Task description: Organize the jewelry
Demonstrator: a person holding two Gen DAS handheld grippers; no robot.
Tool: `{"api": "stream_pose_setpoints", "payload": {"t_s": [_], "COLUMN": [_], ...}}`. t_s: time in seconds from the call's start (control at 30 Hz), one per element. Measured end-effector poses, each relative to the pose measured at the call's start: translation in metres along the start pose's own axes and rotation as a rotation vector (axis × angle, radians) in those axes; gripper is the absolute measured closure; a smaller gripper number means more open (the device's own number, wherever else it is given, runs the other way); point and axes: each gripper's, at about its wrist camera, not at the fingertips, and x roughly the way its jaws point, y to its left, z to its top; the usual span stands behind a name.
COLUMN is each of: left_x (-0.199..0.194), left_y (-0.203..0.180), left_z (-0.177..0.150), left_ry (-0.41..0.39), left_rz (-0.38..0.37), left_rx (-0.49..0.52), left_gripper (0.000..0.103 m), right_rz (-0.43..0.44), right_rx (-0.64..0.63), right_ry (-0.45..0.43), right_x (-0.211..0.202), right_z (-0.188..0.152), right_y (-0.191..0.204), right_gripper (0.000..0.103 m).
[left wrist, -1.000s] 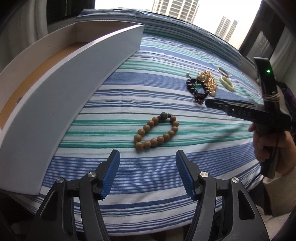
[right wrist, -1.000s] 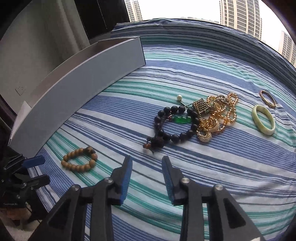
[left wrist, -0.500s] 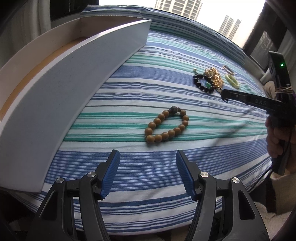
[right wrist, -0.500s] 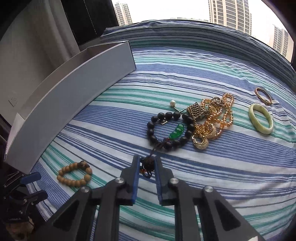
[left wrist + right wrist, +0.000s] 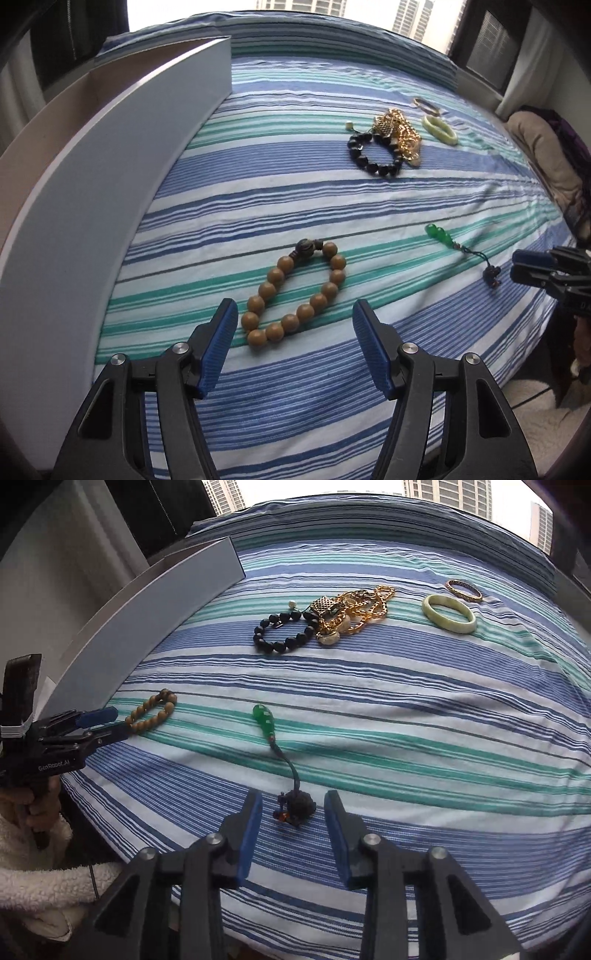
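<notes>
Here the green pendant (image 5: 263,715) lies alone on the striped cloth (image 5: 424,709), well apart from the pile of jewelry, its dark cord running back to a knotted tassel (image 5: 295,806). The right gripper (image 5: 293,814) has its tongs apart, one on each side of the tassel and touching nothing. The pendant looks light, with a smooth stone that would likely slip between flat pads; the knot is soft and bulky and seems the better place to pinch, though the stone will then dangle and swing.

The left gripper (image 5: 291,328) is spread wide too, its tongs flanking the near end of the wooden bead bracelet (image 5: 295,295) without closing on it. That bracelet should be light and limp on its string; squeezing across one or two beads at the near side would probably lift the whole loop.

Farther off lie a black bead bracelet (image 5: 284,633) touching a tangle of gold chains (image 5: 354,609), which may drag each other if one is pulled, then a pale green bangle (image 5: 448,613) and a thin ring bangle (image 5: 464,589), both stiff and probably brittle.

The long white box (image 5: 110,177) stands at the left edge of the cloth. What shows of its inside holds no jewelry; most of it is hidden behind its wall.
</notes>
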Motion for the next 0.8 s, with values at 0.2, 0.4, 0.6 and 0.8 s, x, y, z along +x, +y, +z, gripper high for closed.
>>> {"api": "stream_pose_setpoints", "payload": {"t_s": [0.2, 0.4, 0.6, 0.8], "left_x": [0.031, 0.036, 0.036, 0.042], "left_y": [0.001, -0.009, -0.022, -0.025], "left_z": [0.027, 0.020, 0.019, 0.025], "left_ry": [0.025, 0.044, 0.051, 0.037], "left_rz": [0.000, -0.016, -0.031, -0.048], "left_rx": [0.114, 0.187, 0.253, 0.266], "left_gripper": [0.051, 0.074, 0.069, 0.068], "right_rz": [0.037, 0.050, 0.050, 0.064], "right_rx": [0.071, 0.096, 0.112, 0.098], "right_ry": [-0.061, -0.086, -0.098, -0.106], "right_x": [-0.015, -0.021, -0.020, -0.023], "right_z": [-0.008, -0.009, -0.004, -0.001], "right_y": [-0.012, -0.016, -0.022, -0.018], "right_gripper": [0.068, 0.068, 0.068, 0.068]}}
